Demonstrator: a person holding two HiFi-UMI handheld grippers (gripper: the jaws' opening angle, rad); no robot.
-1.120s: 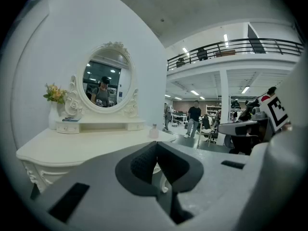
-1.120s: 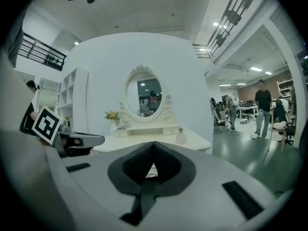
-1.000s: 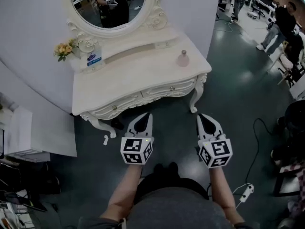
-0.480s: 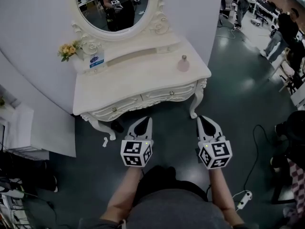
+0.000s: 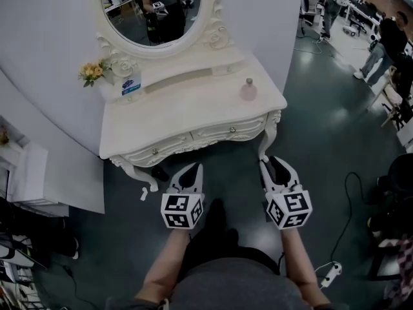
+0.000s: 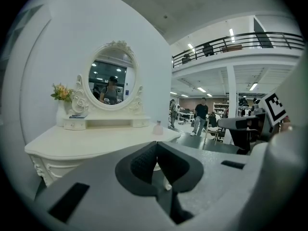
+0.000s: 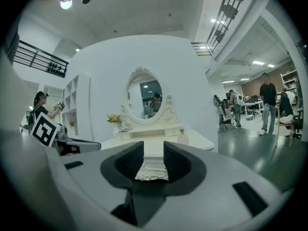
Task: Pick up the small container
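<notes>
A small pinkish container [image 5: 248,90] with a knob lid stands near the right end of the white dressing table [image 5: 161,118]; it also shows in the left gripper view [image 6: 158,128] and the right gripper view [image 7: 183,138]. Both grippers hang over the floor in front of the table, well short of the container. My left gripper [image 5: 189,170] has its jaws together with nothing between them. My right gripper [image 5: 273,166] has its jaws opening, a gap showing between the pads, nothing in it.
An oval mirror [image 5: 151,5] stands at the table's back, with yellow flowers [image 5: 92,72] and a small card [image 5: 130,84] at the back left. A white cabinet [image 5: 39,179] is at the left. A cable and power strip [image 5: 329,273] lie on the floor right. People stand at the far right [image 5: 387,31].
The right gripper's jaws have parted from shut. Both grippers have dropped slightly lower in the head view, and the table sits a little nearer.
</notes>
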